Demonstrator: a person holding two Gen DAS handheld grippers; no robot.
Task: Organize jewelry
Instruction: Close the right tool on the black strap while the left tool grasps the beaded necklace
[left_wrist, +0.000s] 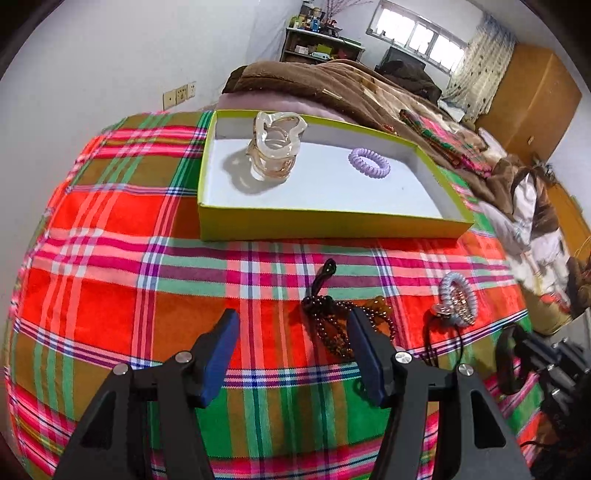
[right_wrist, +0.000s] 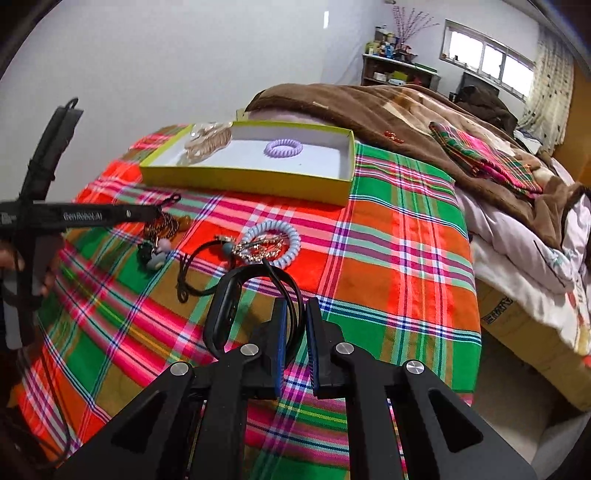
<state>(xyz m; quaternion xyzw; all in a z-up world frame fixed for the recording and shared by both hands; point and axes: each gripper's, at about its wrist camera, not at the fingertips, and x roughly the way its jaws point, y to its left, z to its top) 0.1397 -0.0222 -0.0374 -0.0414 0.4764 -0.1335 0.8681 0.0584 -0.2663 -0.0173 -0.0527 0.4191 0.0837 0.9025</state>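
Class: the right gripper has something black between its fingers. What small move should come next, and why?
Probably carry it toward the yellow-green box. The right gripper is shut on the black band, lifted above the cloth, and the box already holds the purple hair tie.

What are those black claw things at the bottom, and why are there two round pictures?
A person holds one pinching tool in each hand, each with its own camera, so you get two pictures. The left gripper is open and empty. The right gripper pinches a black cord. On the plaid bedspread sits a yellow-green box holding a clear hair claw and a purple coil hair tie. Outside the box lie brown beads and a pale blue coil tie.
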